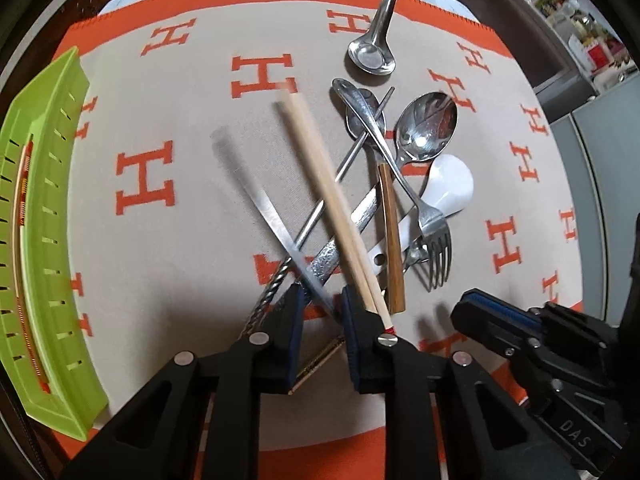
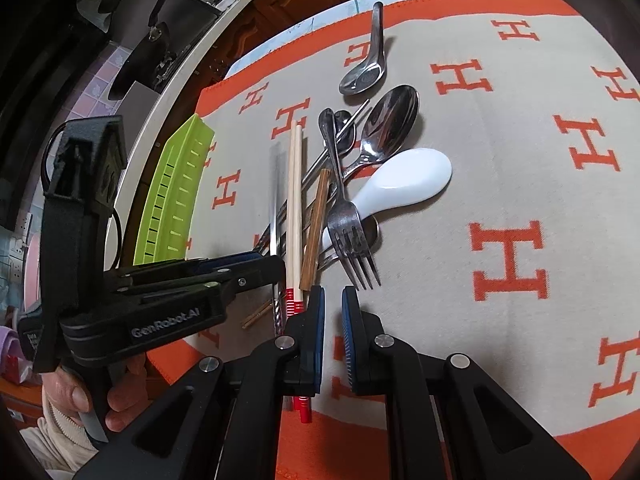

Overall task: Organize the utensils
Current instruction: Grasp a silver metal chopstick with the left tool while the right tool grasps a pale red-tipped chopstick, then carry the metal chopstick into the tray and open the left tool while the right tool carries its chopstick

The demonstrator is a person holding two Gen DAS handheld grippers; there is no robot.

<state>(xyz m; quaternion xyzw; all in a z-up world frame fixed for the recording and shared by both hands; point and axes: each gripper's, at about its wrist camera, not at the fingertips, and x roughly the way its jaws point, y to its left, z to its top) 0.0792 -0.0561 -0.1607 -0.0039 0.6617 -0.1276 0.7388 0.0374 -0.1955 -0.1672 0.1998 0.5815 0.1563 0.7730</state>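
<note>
The utensils lie heaped on the worktop's blanket beside the green tray, your left tongs clenched on a steel chopstick, your right tongs clenched shut, empty.

Lime-green tray; beige cloth, orange H pattern; white spoon.

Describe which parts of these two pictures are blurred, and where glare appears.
Left wrist view: the pale wooden chopsticks and the flat steel blade smear toward their far ends; the large steel spoon shows glare. Right wrist view: mostly sharp; the white ceramic spoon carries soft highlights.
</note>
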